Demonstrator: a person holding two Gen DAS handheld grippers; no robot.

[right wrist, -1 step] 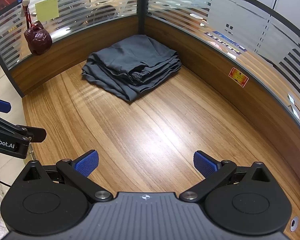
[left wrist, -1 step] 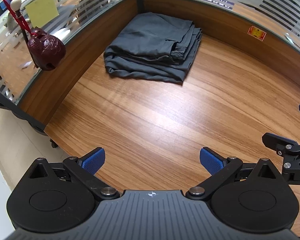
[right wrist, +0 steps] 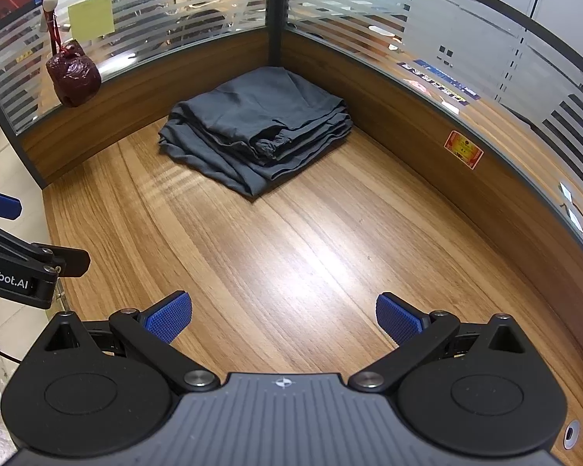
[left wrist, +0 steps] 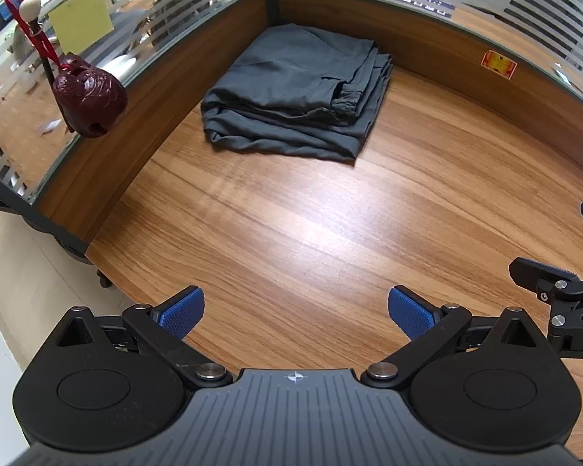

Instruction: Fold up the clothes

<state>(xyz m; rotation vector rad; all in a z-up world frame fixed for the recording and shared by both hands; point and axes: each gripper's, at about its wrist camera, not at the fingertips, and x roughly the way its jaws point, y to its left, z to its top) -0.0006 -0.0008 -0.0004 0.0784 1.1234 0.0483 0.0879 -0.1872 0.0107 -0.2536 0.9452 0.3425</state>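
Note:
A dark grey garment point(left wrist: 291, 89) lies folded into a thick, layered stack in the far corner of the wooden desk point(left wrist: 311, 225); the right wrist view shows the same garment point(right wrist: 252, 132) with a gathered cuff on top. My left gripper point(left wrist: 296, 308) is open over bare wood, well short of the stack, with nothing between its blue pads. My right gripper point(right wrist: 284, 316) is also open and empty, just as far back. Each gripper shows at the edge of the other's view: the right gripper point(left wrist: 567, 240) and the left gripper point(right wrist: 31, 233).
Wood-and-frosted-glass partitions point(right wrist: 427, 116) wall the desk at the back and right. A dark red ornament point(left wrist: 89, 97) hangs on the left partition beside a yellow sticky note point(left wrist: 81, 19). The desk's left edge point(left wrist: 97, 248) drops to the floor. A cable grommet point(right wrist: 571, 433) sits near right.

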